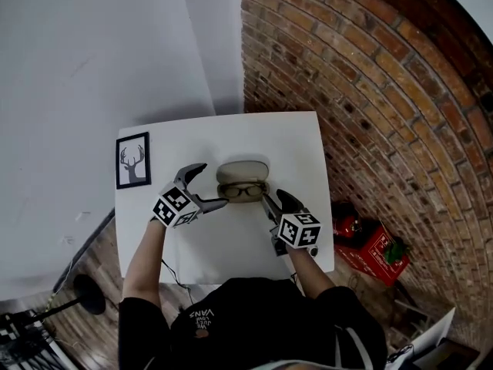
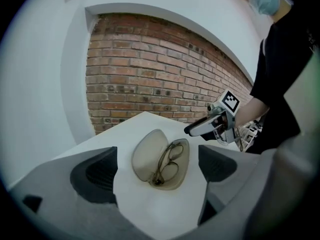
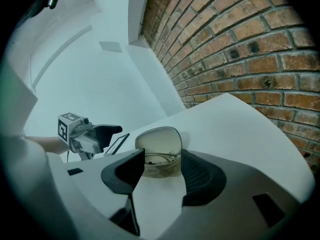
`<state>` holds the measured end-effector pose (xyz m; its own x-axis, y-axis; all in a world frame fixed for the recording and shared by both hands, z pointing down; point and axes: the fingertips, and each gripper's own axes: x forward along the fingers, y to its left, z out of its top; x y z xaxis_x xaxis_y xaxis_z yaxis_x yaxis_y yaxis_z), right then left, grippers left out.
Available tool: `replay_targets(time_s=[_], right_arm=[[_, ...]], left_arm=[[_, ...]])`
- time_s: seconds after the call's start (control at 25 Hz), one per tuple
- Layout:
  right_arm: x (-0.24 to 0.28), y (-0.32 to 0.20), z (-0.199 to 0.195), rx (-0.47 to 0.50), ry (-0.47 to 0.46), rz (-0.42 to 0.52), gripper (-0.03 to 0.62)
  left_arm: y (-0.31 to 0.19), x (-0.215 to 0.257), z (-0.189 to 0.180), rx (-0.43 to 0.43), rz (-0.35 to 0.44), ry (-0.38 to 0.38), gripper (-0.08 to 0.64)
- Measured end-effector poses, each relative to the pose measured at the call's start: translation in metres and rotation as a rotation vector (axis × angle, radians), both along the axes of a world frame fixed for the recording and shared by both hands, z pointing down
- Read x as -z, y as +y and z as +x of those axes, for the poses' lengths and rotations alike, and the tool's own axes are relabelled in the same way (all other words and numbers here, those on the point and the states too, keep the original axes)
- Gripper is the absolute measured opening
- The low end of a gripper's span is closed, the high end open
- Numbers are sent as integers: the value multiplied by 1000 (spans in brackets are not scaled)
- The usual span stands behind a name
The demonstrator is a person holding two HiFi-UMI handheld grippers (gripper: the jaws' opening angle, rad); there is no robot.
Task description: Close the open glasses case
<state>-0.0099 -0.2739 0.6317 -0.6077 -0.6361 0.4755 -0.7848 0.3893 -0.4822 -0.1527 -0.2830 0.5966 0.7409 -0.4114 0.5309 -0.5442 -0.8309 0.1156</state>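
Observation:
The open beige glasses case (image 1: 243, 173) lies on the white table (image 1: 231, 245), its lid (image 3: 158, 139) tipped up at the far side and dark-rimmed glasses (image 1: 245, 191) in the lower shell. My left gripper (image 1: 209, 185) stands open just left of the case, jaws spread wide. In the left gripper view the case (image 2: 149, 154) and glasses (image 2: 169, 163) lie ahead between the fingers, untouched. My right gripper (image 1: 273, 199) stands open at the case's right end. In the right gripper view the case (image 3: 159, 156) sits just beyond the fingertips (image 3: 127, 171).
A framed deer picture (image 1: 132, 160) lies at the table's left edge. A brick wall (image 1: 370, 91) rises to the right of the table and a white wall (image 1: 100, 52) behind it. Red items (image 1: 370, 245) sit on the floor at the right. A black round stand base (image 1: 88, 295) is at lower left.

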Motion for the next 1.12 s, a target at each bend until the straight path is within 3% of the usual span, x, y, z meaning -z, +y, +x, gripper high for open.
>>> replay_targets(time_s=[0.16, 0.64, 0.88, 1.12], right_arm=[[-4, -2, -5, 25, 6, -5, 213], [-22, 2, -14, 145, 107, -7, 193], [-34, 13, -11, 173, 162, -28, 199], [-43, 18, -9, 176, 216, -20, 189]], left_arm=[[-11, -14, 10, -59, -44, -3, 509], [-29, -47, 29, -110, -167, 16, 522], [-16, -44, 44, -167, -167, 15, 522], [10, -38, 52, -236, -117, -38, 522]])
